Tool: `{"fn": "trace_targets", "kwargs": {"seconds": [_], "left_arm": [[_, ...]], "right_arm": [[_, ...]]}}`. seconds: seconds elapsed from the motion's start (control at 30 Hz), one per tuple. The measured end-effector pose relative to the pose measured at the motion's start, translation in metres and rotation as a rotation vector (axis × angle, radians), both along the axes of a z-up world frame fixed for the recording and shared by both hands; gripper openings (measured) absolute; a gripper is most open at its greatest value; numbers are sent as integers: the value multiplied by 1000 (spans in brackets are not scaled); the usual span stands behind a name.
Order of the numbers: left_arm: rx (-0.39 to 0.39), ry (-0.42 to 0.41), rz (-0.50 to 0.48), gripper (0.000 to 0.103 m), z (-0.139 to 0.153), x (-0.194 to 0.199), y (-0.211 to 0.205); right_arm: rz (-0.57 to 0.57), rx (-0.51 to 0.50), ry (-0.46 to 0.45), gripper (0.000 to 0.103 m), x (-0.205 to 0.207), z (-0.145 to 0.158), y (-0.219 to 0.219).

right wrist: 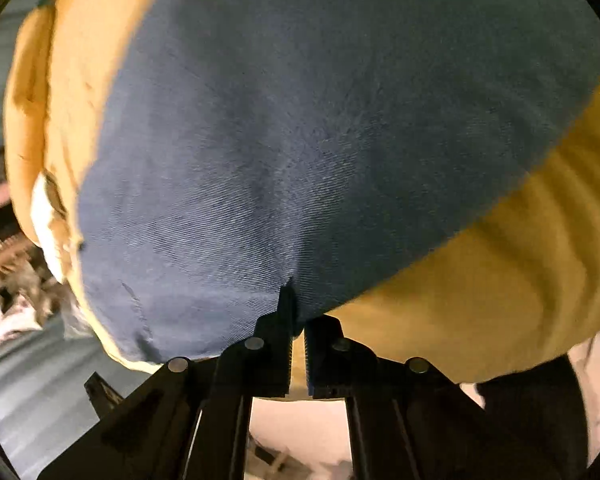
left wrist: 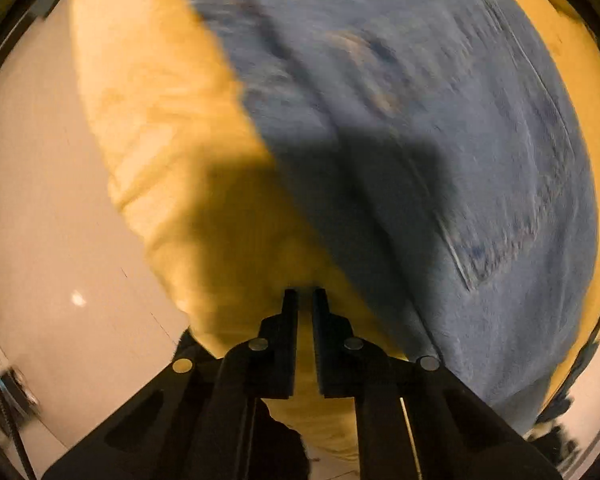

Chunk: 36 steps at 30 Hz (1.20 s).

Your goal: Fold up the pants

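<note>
One pair of blue pants [left wrist: 420, 120] lies spread on one yellow cover [left wrist: 160, 140] over a padded surface; the pale floor [left wrist: 40, 200] shows beside the cover. Two claws are in view, one per camera. The left claw [left wrist: 306, 294] is closed at the cover's edge, just beside the pants, nothing visibly caught between its tips. The right claw [right wrist: 298, 308] is closed at the pants' [right wrist: 300, 120] near edge, one fingertip [right wrist: 286, 300] sunk into the cloth; whether it pinches fabric I cannot tell.
</note>
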<state>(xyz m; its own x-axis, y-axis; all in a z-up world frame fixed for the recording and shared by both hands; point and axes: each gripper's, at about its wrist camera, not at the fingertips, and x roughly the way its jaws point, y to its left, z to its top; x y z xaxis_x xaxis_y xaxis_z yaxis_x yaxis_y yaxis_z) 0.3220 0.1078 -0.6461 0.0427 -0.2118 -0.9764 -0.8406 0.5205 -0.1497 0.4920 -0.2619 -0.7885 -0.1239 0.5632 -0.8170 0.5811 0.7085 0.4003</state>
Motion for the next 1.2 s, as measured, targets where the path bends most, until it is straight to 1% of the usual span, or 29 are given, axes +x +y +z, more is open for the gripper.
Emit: {"fn": "trace_targets", "kwargs": {"seconds": [0.03, 0.07, 0.1, 0.13, 0.17, 0.2, 0.23, 0.27, 0.33, 0.4, 0.43, 0.5, 0.53, 0.6, 0.63, 0.67, 0.7, 0.73, 0.77, 0.8, 0.83, 0.87, 0.9, 0.97, 1.0, 1.03, 1.07, 1.13, 1.2], "left_arm": [[9, -16, -4, 7, 6, 0, 4], [35, -45, -26, 11, 20, 1, 11], [59, -76, -46, 19, 34, 3, 18], [89, -119, -66, 24, 51, 7, 26], [117, -155, -80, 35, 65, 12, 33], [156, -206, -96, 51, 82, 19, 45], [181, -229, -103, 62, 90, 24, 53], [218, -249, -110, 79, 100, 35, 65], [255, -288, -105, 80, 106, 54, 97], [253, -296, -95, 80, 97, 72, 125], [239, -296, -94, 80, 90, 87, 140], [190, -291, -123, 80, 74, 116, 157], [162, -287, -144, 80, 73, 129, 163], [87, -227, -219, 80, 49, 160, 164], [25, -209, -257, 80, 33, 170, 163], [-10, -181, -284, 80, 20, 177, 159], [-22, -173, -308, 79, 12, 181, 152], [-14, -191, -325, 73, 12, 183, 151], [-4, -224, -355, 51, 14, 183, 147], [-6, -245, -378, 39, 18, 183, 142], [28, -253, -399, 36, 22, 184, 139], [73, -254, -422, 33, 27, 182, 134], [103, -257, -427, 31, 33, 176, 131], [124, -262, -413, 30, 37, 172, 133], [134, -260, -406, 29, 37, 166, 133], [141, -254, -392, 30, 35, 167, 136], [129, -250, -387, 30, 32, 163, 135], [95, -245, -375, 33, 22, 160, 139], [59, -238, -372, 42, 18, 161, 143]], "right_arm": [[6, 17, 16, 11, 5, 0, 0], [32, 33, 21, 13, 10, 5, 0], [65, 46, -5, 17, 14, 14, -3], [101, 46, -31, 23, 13, 20, -16], [162, 32, -57, 45, 21, 30, -11], [217, 14, -84, 66, 26, 37, -10], [261, 0, -113, 71, 31, 47, -5], [309, -15, -136, 72, 36, 57, 4], [371, -19, -169, 72, 50, 72, 27], [401, -11, -206, 72, 60, 77, 26], [415, -13, -231, 72, 73, 85, 42], [439, -9, -266, 72, 95, 94, 68], [453, -21, -281, 72, 102, 98, 80], [486, -51, -314, 72, 128, 99, 99], [508, -67, -314, 72, 143, 99, 105], [531, -68, -307, 72, 155, 91, 113], [573, -78, -293, 72, 168, 84, 126], [610, -93, -289, 72, 175, 79, 134], [669, -101, -288, 72, 185, 76, 153], [723, -103, -285, 71, 190, 70, 166], [777, -102, -288, 66, 189, 68, 171], [834, -119, -290, 30, 191, 66, 186], [885, -141, -289, 9, 192, 64, 196], [898, -186, -339, 6, 196, 71, 199], [875, -196, -362, 6, 199, 77, 196], [848, -196, -363, 5, 201, 79, 193], [801, -191, -354, 5, 205, 80, 187], [753, -177, -327, 5, 208, 72, 179], [697, -153, -277, 6, 212, 61, 174]]}}
